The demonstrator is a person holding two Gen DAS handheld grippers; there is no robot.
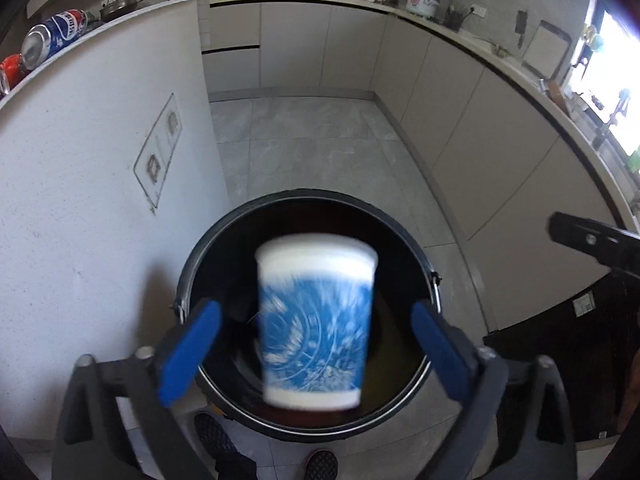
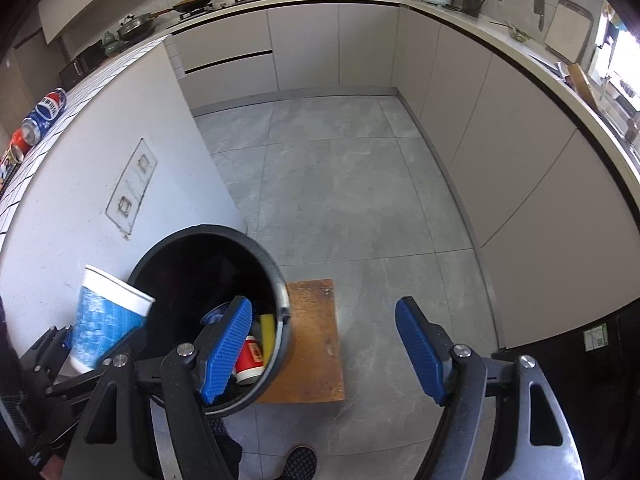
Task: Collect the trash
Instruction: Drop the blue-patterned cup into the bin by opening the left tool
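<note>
1. My left tongs (image 1: 316, 316) are spread wide and released, pads clear of the paper cup (image 1: 316, 320) on both sides.
2. Blue-and-white paper cup sits between those pads, touching neither, blurred, mouth up, right over the open black trash bin (image 1: 416, 248).
3. My right tongs (image 2: 324, 344) are part open with nothing between the pads, hanging just past the bin's right rim over a wooden board (image 2: 316, 344) on the floor.
4. Inside the bin: a red paper cup (image 2: 250, 360) and something yellow (image 2: 267, 336), rest too dark to tell.
5. Bin stands on the grey tile floor against the white side of the counter (image 2: 80, 184).
6. On the counter's left edge: a blue soda can (image 2: 44, 114) lying down, an orange can (image 2: 16, 146) beside it.
</note>
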